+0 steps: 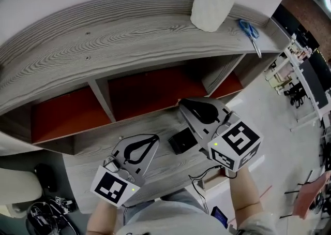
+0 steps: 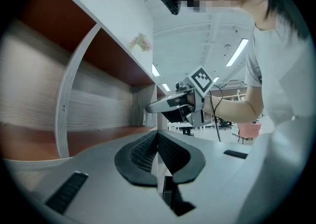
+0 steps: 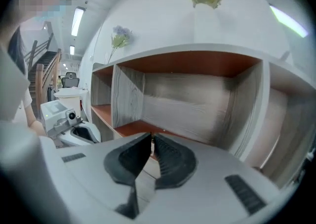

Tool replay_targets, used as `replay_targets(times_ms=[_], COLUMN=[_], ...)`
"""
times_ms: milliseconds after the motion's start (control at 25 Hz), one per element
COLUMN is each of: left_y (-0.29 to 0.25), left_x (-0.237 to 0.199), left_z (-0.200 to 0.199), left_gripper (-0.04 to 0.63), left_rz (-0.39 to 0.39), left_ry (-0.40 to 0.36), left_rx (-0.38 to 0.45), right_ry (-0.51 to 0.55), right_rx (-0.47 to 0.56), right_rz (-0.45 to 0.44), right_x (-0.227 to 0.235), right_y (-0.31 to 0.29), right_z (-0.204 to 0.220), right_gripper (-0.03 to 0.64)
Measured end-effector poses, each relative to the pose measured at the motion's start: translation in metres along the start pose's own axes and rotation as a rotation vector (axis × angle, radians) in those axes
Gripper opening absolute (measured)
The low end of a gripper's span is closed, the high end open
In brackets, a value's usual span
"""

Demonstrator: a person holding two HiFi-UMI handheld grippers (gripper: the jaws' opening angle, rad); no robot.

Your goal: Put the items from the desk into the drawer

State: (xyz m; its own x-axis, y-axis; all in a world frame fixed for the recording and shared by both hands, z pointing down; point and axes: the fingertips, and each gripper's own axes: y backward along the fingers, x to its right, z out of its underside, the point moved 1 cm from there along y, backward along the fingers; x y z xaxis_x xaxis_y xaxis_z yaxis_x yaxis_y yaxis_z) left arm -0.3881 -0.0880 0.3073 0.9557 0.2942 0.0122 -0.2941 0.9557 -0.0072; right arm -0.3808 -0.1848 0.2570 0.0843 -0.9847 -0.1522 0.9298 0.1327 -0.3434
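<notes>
A small black box (image 1: 182, 141) lies on the grey wood desk surface (image 1: 160, 122), between my two grippers. My left gripper (image 1: 154, 138) is low at the left of it, shut and empty, its ribbed pads (image 2: 146, 150) meeting at the tip. Just right of the box is my right gripper (image 1: 182, 104), also shut with nothing in it, pointing toward the shelf openings (image 3: 187, 94). Blue-handled scissors (image 1: 250, 30) lie on the upper desk top at the right. In the left gripper view the right gripper (image 2: 173, 104) shows ahead. No drawer can be made out.
Red-brown compartments (image 1: 139, 91) with grey dividers (image 1: 103, 99) run under the curved top board (image 1: 119, 32). A white vase (image 1: 212, 1) stands on the top near the scissors. To the right are floor and office furniture (image 1: 300, 73).
</notes>
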Motion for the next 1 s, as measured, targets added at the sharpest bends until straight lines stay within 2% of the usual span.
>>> replay_targets(times_ms=[240,480,1000], left_y=[-0.004,-0.01,-0.042], left_x=[0.015,0.031,0.099], left_z=[-0.001,-0.002,0.009], left_gripper=[0.011,0.011,0.011], left_rz=[0.05,0.128,0.405], left_ry=[-0.003,-0.005,-0.019], left_rx=[-0.003,0.002,-0.023], right_ry=[-0.025,-0.089,-0.19], right_rx=[0.068,0.129,0.153], right_rz=[0.045,0.133,0.393], right_x=[-0.01,-0.017,-0.031], right_y=[0.026,0.059,0.143], right_z=[0.004,0.019,0.071], right_gripper=[0.028,0.028,0.028])
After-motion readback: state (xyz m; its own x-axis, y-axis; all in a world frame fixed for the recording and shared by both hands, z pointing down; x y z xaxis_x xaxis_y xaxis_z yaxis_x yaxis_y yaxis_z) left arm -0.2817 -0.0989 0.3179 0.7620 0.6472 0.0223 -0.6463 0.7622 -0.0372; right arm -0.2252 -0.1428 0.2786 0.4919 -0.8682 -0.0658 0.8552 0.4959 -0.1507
